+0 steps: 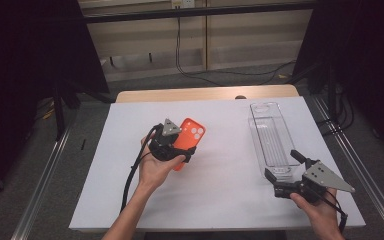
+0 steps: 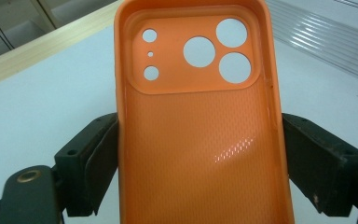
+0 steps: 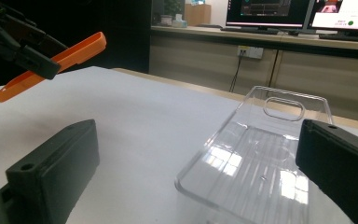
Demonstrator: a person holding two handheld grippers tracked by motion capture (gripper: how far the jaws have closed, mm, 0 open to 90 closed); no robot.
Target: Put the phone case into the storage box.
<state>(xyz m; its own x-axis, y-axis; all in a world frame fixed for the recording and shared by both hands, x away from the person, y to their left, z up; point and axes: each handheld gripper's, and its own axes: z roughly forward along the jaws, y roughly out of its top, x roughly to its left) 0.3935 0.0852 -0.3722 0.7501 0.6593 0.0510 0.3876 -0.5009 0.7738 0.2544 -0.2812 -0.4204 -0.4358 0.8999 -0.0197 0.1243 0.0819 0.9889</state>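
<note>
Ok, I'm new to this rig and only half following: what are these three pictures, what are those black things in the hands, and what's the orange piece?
There is no robot arm here. A person at a table holds a hand-operated two-jaw tool in each hand.

The high view looks down from above the person's side. The white table carries a long clear plastic tray.

The other two pictures come from cameras riding on each tool, looking along its black jaws.

The left gripper is clamped on the sides of an orange phone case, held above the table with its hollow inside and camera cutouts facing that camera.

The right gripper is open, its jaws set either side of the tray's near end without closing on it.
</note>
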